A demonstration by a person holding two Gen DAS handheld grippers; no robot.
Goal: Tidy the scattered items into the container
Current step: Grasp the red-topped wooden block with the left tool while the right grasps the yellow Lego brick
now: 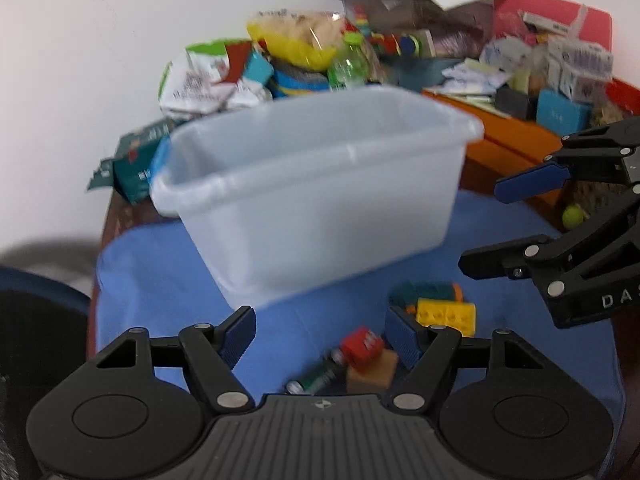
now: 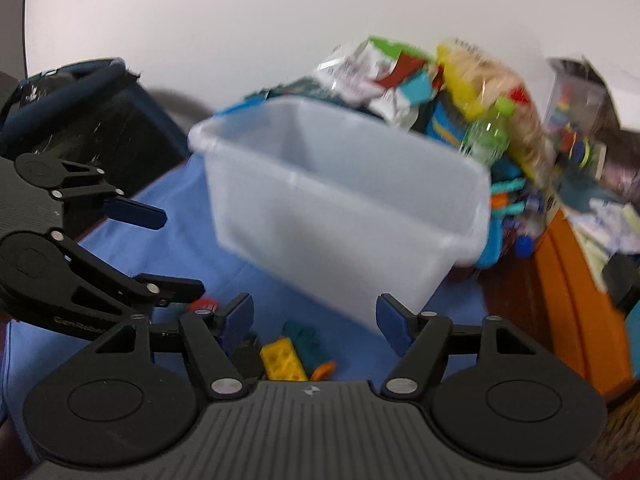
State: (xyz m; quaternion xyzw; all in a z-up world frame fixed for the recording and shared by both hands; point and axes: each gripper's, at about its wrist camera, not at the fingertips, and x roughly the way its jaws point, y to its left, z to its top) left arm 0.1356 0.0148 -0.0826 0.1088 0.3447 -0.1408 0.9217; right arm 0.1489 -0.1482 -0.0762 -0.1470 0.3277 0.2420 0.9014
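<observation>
- Left gripper [image 1: 320,334]: blue-padded fingers spread wide, nothing betw. them; lower centre of left wrist view.
- Right gripper [image 2: 314,322]: also spread, empty.
- Translucent white plastic tub [image 1: 312,184] fills mid-frame on blue cloth [image 1: 160,280], looks empty.
- Scattered bits lie near tub's front, lower right: yellow studded brick [image 1: 446,316], red block [image 1: 362,346] touching tan cube [image 1: 374,374], green-labelled battery [image 1: 316,380].
- Clutter pile [image 1: 304,52] behind tub, top of frame.

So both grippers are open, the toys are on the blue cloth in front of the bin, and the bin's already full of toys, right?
Not quite: the bin looks empty, as the right wrist view into it shows. The rest holds: left gripper and right gripper are open, and the toys lie on the blue cloth in front.
</observation>
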